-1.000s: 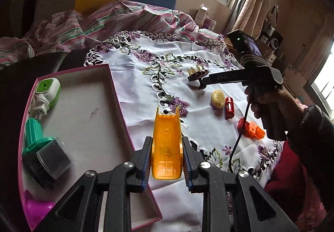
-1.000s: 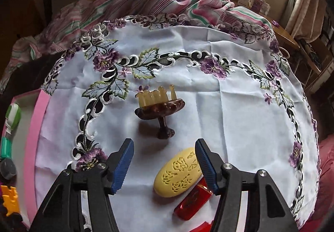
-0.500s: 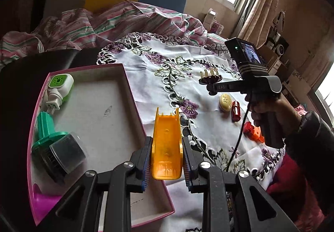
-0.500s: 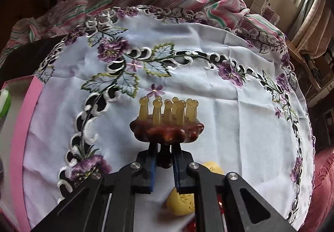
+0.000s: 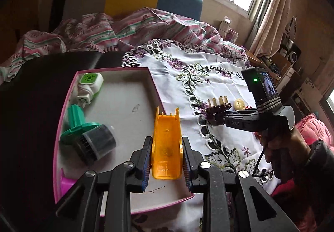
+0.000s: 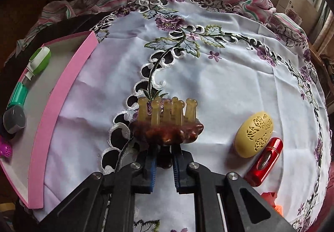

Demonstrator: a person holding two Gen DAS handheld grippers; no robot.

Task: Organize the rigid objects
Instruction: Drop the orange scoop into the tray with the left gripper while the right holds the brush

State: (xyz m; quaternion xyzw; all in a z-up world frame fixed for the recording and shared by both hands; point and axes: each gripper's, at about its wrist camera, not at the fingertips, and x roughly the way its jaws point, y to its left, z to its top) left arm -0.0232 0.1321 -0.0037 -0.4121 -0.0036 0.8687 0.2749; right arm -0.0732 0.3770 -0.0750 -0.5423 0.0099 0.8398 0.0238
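**Q.** What do you hold, and where does each piece sit?

**A.** Your left gripper (image 5: 166, 166) is clamped across the flat sides of the orange plastic channel (image 5: 166, 144), which hangs over the near right part of the pink-rimmed tray (image 5: 153, 83). Your right gripper (image 6: 163, 166) is closed tight on the stem of the brown massager (image 6: 167, 129), out over the embroidered cloth (image 6: 219, 86) to the right of the tray.

**Q.** How should you place them well?

**A.** Lower the channel onto the bare grey floor of the tray, clear of the green-capped plug-in (image 5: 90, 83) and the teal-handled brush (image 5: 91, 138) along the left wall, and open only once it rests flat. Bring the massager over the pink wall, not through it; its grip is low on a narrow stem, so keep the head level to avoid a swing.

**Q.** What do the materials tell you?

**A.** The channel is smooth, hard, open-topped moulding with thin walls, likely to slide between the pads. The massager has a glossy, lobed, amber-brown head carrying pale knob-tipped pegs, top-heavy by the look of it. On the cloth wait a yellow pierced oval (image 6: 253, 134) and a shiny red case (image 6: 264, 162), touching each other.
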